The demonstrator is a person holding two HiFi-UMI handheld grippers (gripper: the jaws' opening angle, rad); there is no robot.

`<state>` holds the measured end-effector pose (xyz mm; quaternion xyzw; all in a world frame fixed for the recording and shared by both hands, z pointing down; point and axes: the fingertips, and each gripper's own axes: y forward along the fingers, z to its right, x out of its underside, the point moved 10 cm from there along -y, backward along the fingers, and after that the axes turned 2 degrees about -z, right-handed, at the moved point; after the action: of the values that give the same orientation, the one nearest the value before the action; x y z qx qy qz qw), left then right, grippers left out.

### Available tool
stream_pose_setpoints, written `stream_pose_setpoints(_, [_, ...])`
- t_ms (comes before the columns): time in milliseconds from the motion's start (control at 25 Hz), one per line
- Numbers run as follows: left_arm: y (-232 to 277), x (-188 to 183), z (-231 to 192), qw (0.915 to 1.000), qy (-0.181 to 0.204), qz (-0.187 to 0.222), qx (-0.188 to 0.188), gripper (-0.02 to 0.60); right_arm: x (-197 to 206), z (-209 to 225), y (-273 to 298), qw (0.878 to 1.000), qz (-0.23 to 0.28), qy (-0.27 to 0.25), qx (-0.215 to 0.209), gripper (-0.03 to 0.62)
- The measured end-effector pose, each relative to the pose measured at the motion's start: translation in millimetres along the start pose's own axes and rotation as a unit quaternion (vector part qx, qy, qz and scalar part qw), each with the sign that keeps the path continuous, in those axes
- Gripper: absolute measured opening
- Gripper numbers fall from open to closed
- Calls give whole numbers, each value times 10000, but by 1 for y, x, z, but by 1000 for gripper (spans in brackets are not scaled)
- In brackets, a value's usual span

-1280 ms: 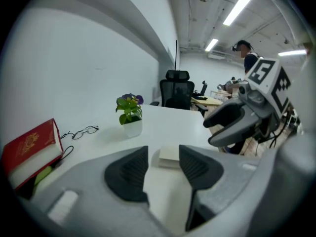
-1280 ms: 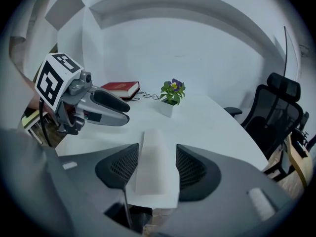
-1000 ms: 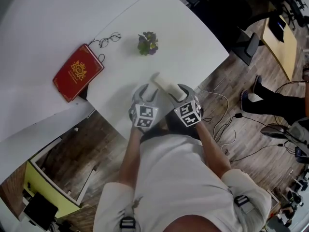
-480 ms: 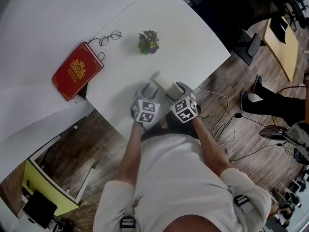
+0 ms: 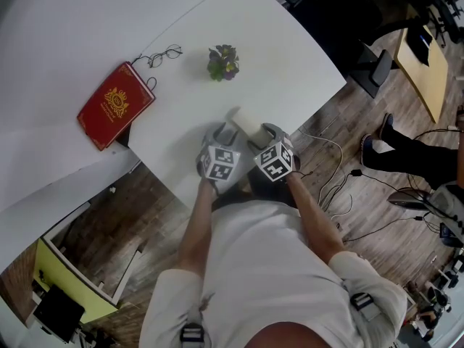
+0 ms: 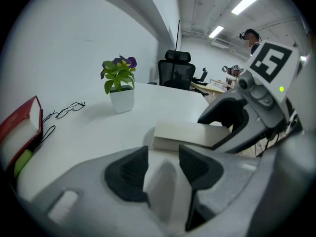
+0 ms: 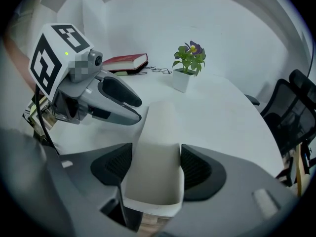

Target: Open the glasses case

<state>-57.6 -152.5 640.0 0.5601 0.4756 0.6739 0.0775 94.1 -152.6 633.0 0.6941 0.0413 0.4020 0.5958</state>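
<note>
Both tools have dropped lower since a second ago, so the cream, rounded hard glasses case (image 5: 243, 124) now lies at the near edge of the white desk (image 5: 290, 64). The right tool (image 7: 155, 164) has just been opening, and its jaws stand wide with the case's end loose between them. The left tool (image 6: 160, 164) is just beside the case, its jaws apart and empty. Further back are a small potted plant (image 5: 222, 63), wire glasses (image 5: 161, 57) and a red book (image 5: 116, 106).

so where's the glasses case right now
Head view, centre: the case lies at the table's near edge, between the jaws of the right hand-held gripper, which have just been opening, plant beyond it.
</note>
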Motion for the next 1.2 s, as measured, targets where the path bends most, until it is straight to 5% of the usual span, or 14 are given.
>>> stream_pose_setpoints(560, [10, 0, 0, 10000, -30, -27, 58, 195, -1, 6, -4, 9988, 5, 355, -352, 308])
stream_pose_setpoints(1200, [12, 0, 0, 9998, -19, -11, 178, 192, -2, 9, -14, 9983, 95, 488, -293, 288])
